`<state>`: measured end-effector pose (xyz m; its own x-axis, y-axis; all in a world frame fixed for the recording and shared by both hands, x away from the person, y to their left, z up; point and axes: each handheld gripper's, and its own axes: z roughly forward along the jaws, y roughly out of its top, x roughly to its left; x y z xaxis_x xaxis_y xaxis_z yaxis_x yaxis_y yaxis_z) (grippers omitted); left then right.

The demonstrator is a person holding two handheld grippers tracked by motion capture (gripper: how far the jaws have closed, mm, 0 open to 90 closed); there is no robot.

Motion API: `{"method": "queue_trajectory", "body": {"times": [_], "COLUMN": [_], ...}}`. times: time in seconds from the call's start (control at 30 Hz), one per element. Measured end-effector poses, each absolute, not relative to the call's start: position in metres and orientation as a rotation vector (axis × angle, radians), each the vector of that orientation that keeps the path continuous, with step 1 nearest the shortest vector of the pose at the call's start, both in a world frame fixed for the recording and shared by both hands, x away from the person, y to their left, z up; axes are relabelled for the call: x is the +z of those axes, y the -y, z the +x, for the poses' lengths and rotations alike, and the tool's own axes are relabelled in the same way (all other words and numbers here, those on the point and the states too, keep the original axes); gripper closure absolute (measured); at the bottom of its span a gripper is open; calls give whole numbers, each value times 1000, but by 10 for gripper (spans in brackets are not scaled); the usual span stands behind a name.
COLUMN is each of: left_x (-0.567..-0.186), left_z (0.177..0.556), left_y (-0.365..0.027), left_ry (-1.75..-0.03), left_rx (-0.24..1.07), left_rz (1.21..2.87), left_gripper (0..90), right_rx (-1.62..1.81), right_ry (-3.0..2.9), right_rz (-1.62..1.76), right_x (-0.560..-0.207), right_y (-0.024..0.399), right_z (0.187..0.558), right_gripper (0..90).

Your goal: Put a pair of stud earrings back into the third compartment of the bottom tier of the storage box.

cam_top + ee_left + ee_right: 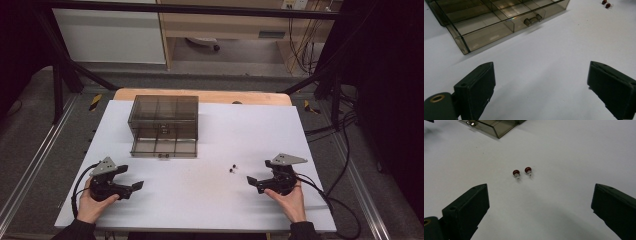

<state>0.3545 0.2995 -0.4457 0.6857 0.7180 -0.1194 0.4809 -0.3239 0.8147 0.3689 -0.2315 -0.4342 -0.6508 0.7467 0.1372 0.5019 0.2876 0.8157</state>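
- High view: your left tongs (134,187) and right tongs (252,181) rest spread near the desk's (210,200) front edge.
- Two red earrings (522,172) lie just ahead of your right tongs.

Two dark red studs (522,172) lie on a white table (215,200), beside a smoky translucent organizer box (164,125) and black tongs (539,212).

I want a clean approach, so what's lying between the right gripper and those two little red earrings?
Nothing: in the right gripper view, only bare white table lies between the open right gripper and the two red earrings.
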Motion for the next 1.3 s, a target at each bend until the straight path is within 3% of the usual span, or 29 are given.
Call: {"method": "queue_trajectory", "body": {"times": [0.87,1.0,1.3], "left_x": [-447,-447,-447], "left_z": [355,355,355], "left_y": [-303,-302,-302], "left_ry": [-944,-943,-942], "left_rx": [333,333,333], "left_rz": [1978,1985,1986], "left_gripper": [79,79,80], "right_rx": [1221,1194,1191], "right_ry": [-2326,-2342,-2396], "right_rz": [1134,1126,1068], "right_x": [-438,-439,-447], "right_y": [200,198,187], "right_z": [401,406,416], "right_gripper": [69,102,290]}}
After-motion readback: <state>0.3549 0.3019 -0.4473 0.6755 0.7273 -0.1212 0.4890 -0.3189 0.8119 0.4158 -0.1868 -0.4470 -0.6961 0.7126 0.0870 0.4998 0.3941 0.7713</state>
